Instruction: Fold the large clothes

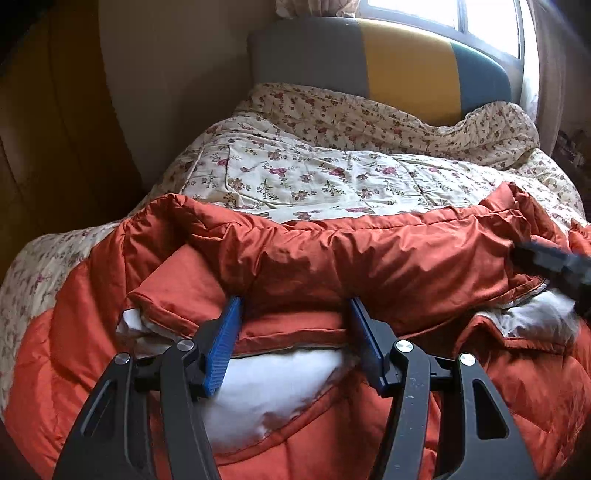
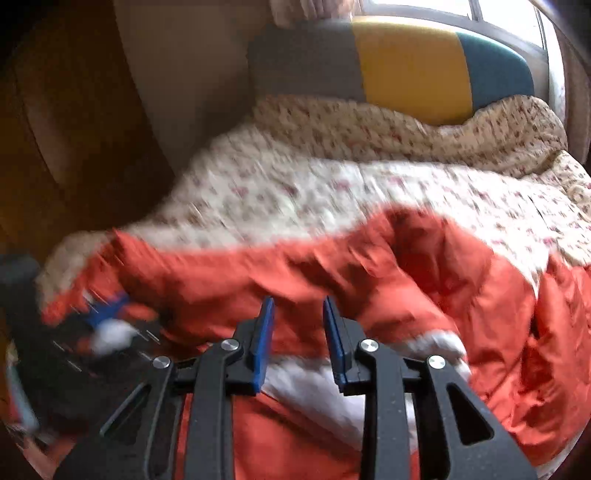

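An orange puffer jacket (image 1: 388,258) with white lining (image 1: 273,387) lies across the bed. In the left wrist view my left gripper (image 1: 295,314) is shut on a thick fold of its edge, the blue pads wide apart with orange fabric bunched between them. At the right edge of that view, the black tip of my right gripper (image 1: 524,254) meets the same raised fold. The right wrist view is blurred. There my right gripper (image 2: 298,317) holds a narrower fold of the jacket (image 2: 332,266) between its pads. The left gripper (image 2: 110,310) is a blue and black smear at the left.
A floral quilt (image 1: 332,173) covers the bed beyond the jacket and bunches up against a grey, yellow and teal headboard (image 1: 399,59). A bright window (image 1: 480,22) is behind it. A brown wooden panel (image 1: 48,129) stands close on the left.
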A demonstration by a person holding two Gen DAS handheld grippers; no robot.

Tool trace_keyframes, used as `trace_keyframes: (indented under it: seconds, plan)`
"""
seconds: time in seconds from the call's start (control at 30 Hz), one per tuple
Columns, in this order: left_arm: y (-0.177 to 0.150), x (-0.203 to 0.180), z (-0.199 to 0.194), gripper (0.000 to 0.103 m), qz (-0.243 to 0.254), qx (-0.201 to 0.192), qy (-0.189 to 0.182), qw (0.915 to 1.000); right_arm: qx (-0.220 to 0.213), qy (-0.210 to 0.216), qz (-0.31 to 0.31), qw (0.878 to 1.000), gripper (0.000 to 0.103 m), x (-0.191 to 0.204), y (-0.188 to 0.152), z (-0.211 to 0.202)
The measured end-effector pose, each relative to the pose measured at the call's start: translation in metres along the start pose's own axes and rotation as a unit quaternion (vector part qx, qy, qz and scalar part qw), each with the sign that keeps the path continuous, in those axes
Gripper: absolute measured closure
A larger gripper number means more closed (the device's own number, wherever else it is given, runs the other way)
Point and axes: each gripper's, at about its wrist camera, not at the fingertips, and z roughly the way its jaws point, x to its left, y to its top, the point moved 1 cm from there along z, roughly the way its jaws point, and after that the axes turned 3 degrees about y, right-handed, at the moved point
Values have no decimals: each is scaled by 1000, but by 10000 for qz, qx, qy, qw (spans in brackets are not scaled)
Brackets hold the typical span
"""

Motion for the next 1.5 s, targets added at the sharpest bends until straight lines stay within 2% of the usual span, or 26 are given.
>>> trace_keyframes:
  seconds: [0.07,0.13,0.33,0.43,0.53,0.63,0.7,0.73,0.83,0.93,1.03,1.17,1.23,1.3,1.33,1.5]
  plan:
    - [-1,0,-1,44,-32,-23,-26,10000,0,55,-195,9998,76,14,5,9]
    - [-2,2,-2,44,-96,-47,-73,9999,221,206,-138,9994,77,21,6,28]
    - [-3,6,-3,44,-207,-108,-190,9995,481,266,75,9985,77,12,-13,61]
    - [-1,8,-10,44,-262,-182,-258,9992,422,-29,-189,9989,77,21,-17,63]
    - [11,19,-25,44,-653,-331,-380,9966,384,-93,-247,9989,77,22,-19,63]
    - [24,30,-25,44,-918,-430,-16,9949,359,-28,-193,9992,77,20,-20,62]
    - [23,28,-10,44,-749,-227,169,9968,357,-38,-205,9991,77,19,-20,61]
    - [17,23,0,44,-487,-218,319,9981,349,-30,-203,9992,77,19,-20,61]
    - [9,16,7,44,-328,-243,477,9980,321,-37,-217,9992,77,18,-20,58]
    - [8,16,13,44,-307,-151,474,9983,247,-69,-264,9993,76,21,-20,55]
    - [7,22,12,44,-423,-174,364,9983,18,37,-102,9999,76,16,-17,34]
    - [7,21,13,44,-399,-195,400,9982,-315,-432,145,9985,76,-7,-15,1]
    - [7,21,12,44,-414,-211,388,9982,-202,-568,358,9975,79,-26,-17,3]
    - [7,21,11,44,-418,-223,381,9981,-34,-489,412,9979,80,-35,-23,14]
    - [7,21,11,44,-410,-227,391,9981,-13,-451,438,9980,80,-36,-25,19]
    - [7,17,16,44,-306,-203,503,9981,166,-809,138,9965,80,-26,-26,30]
